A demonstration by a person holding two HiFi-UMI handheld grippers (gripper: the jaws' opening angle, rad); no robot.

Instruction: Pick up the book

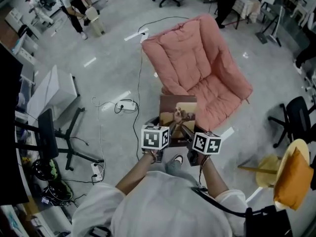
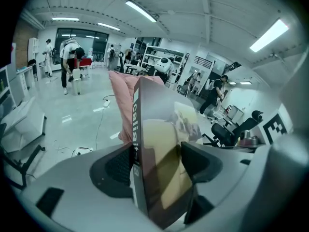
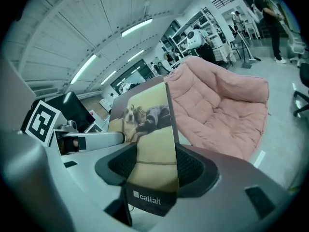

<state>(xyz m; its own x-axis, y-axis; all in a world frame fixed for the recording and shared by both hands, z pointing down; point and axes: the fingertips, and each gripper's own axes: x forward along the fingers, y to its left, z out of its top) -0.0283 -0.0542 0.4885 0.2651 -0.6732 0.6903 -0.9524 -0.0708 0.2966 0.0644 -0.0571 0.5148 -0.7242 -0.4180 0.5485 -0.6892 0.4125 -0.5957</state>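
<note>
- Grey shiny floor (image 1: pixel 113 75) spreads out far below in a big, busy workroom, and no bench is under the work.
- The thin brown book with a dog and a person on its cover (image 1: pixel 178 116) is up in the air in front of the person's chest. It rests on nothing, and only the two tools hold it.
- The left tool (image 2: pixel 157 164) is closed on the book. Its two dark pads squeeze it from both sides, right beside the spine with the white letters.
- The right tool (image 3: pixel 153 164) is closed on the book too. It pinches the near edge, and the cover picture stands up past its pads.
- I think both tools hold on because the book is thin and wide. One pinch alone could let it swing or slip.
- The cover faces up at the head view, so the person can see what is being held.
- The big soft pink padded chair (image 1: pixel 202 68) sits just beyond the book. Its seat is bare, and the book does not seem to touch it, so the lift looks done.
- Farther out, a white power strip with thin cables (image 1: pixel 126 105) lies on the floor, and a black office chair (image 1: pixel 49 137) stands at the left. Both are well apart from the book and not in the way.
</note>
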